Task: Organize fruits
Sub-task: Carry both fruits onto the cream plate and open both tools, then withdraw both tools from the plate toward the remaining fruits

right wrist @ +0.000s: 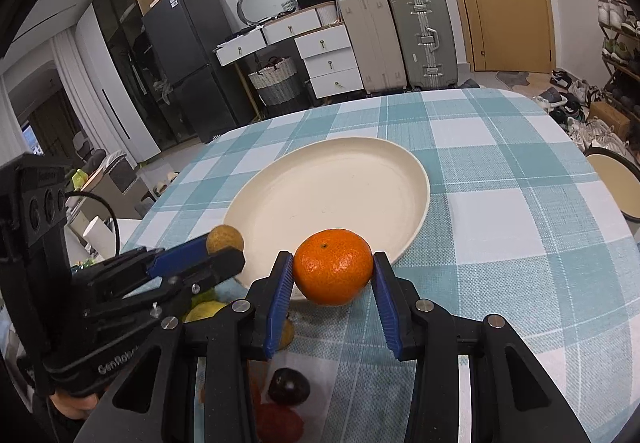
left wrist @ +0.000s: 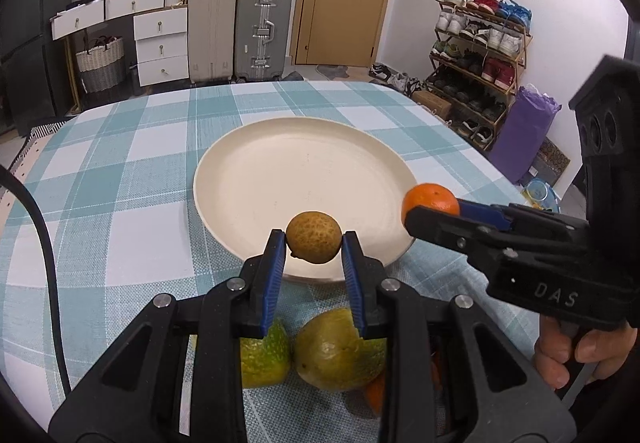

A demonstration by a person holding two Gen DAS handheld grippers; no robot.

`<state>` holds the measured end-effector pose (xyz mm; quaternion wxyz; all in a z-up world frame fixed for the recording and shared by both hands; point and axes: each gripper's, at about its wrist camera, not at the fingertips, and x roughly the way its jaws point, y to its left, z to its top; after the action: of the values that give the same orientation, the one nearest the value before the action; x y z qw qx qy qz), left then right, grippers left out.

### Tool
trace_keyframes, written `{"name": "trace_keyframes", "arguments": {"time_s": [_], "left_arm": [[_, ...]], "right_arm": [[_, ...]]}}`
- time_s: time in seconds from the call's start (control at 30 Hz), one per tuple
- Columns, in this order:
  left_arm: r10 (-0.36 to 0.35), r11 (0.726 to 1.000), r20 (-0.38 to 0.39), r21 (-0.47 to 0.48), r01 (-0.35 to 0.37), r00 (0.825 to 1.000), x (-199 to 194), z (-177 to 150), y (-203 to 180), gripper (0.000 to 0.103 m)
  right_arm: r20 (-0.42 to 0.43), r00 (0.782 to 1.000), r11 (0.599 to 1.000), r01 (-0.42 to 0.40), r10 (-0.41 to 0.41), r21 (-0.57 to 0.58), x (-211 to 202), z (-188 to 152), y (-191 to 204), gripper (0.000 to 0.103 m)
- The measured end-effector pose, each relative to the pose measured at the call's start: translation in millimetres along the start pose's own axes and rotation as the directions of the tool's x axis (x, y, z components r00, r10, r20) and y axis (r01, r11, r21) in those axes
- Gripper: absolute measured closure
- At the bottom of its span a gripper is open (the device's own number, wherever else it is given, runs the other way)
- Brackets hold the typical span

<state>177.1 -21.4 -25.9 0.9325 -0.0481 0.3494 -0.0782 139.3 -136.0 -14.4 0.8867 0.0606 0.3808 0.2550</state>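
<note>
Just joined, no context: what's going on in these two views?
A person holds a gripper in each hand. The left gripper is shut on a small brownish-yellow fruit, the right gripper on an orange mandarin. Both fruits are held at the near edge of the empty cream plate on the checked tablecloth. More fruit lies on the cloth beneath the grippers.

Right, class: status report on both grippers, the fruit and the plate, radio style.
Left gripper shut on small brown fruit. Right gripper shut on orange. Both at near rim of the bare plate. Nothing in the way.
</note>
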Motion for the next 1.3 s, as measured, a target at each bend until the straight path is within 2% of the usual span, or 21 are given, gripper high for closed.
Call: {"name": "trace_keyframes", "arguments": {"time_s": [0.43, 0.57, 0.7, 0.73, 0.8, 0.83, 0.87, 0.9, 0.93, 1.0, 1.07, 1.3], "left_arm": [[0.022, 1.0, -0.017, -0.002, -0.022, 1.0, 11.9, -4.2, 3.6, 0.077], [0.016, 0.999, -0.01, -0.029, -0.017, 1.0, 11.2, -3.7, 9.6, 0.077], [0.01, 0.998, -0.01, -0.056, -0.011, 1.0, 5.1, -3.7, 16.4, 0.076], [0.012, 0.998, -0.005, -0.059, -0.013, 1.0, 1.6, -4.5, 17.7, 0.072], [0.025, 0.998, 0.001, -0.06, -0.025, 1.0, -6.2, -6.5, 19.8, 0.056], [0.034, 0.998, 0.006, -0.057, -0.034, 0.999, -11.2, -7.8, 19.8, 0.043], [0.049, 0.997, 0.013, -0.052, -0.048, 0.999, -17.0, -9.2, 20.0, 0.031], [0.061, 0.997, 0.016, -0.049, -0.06, 0.998, -23.4, -11.1, 19.7, 0.025], [0.07, 0.996, 0.02, -0.048, -0.069, 0.997, -30.0, -13.1, 19.3, 0.017], [0.08, 0.996, 0.027, -0.047, -0.079, 0.996, -43.5, -18.1, 19.6, 0.013], [0.089, 0.995, 0.035, -0.039, -0.088, 0.995, -56.7, -24.1, 18.7, 0.0], [0.126, 0.992, 0.074, -0.02, -0.124, 0.989, -101.5, -44.5, 10.1, 0.0]], "right_arm": [[-0.014, 1.0, 1.0, 0.009, -0.009, -0.019, 20.1, 3.0, 3.9, 0.062], [-0.011, 1.0, 0.999, 0.011, -0.012, -0.035, 16.8, 2.7, 6.5, 0.061], [0.017, 0.999, 0.998, 0.034, -0.033, -0.053, 3.6, 1.6, 9.5, 0.049], [0.018, 0.999, 0.997, 0.044, -0.043, -0.061, 0.5, 1.3, 10.8, 0.047], [0.026, 0.998, 0.995, 0.063, -0.061, -0.083, -8.5, -0.6, 12.8, 0.031], [0.036, 0.997, 0.993, 0.073, -0.07, -0.089, -13.4, -2.0, 13.1, 0.026], [0.044, 0.996, 0.992, 0.083, -0.079, -0.094, -19.0, -4.3, 13.6, 0.014], [0.05, 0.995, 0.991, 0.091, -0.087, -0.097, -24.6, -6.7, 14.1, 0.007], [0.052, 0.995, 0.99, 0.095, -0.09, -0.101, -28.4, -8.5, 14.4, 0.004], [0.049, 0.993, 0.987, 0.112, -0.107, -0.112, -36.6, -13.1, 14.9, 0.0], [0.038, 0.99, 0.984, 0.137, -0.133, -0.111, -42.0, -17.1, 13.8, 0.0], [0.014, 0.99, 0.985, 0.144, -0.143, -0.1, -62.7, -35.1, 12.5, 0.0]]}}
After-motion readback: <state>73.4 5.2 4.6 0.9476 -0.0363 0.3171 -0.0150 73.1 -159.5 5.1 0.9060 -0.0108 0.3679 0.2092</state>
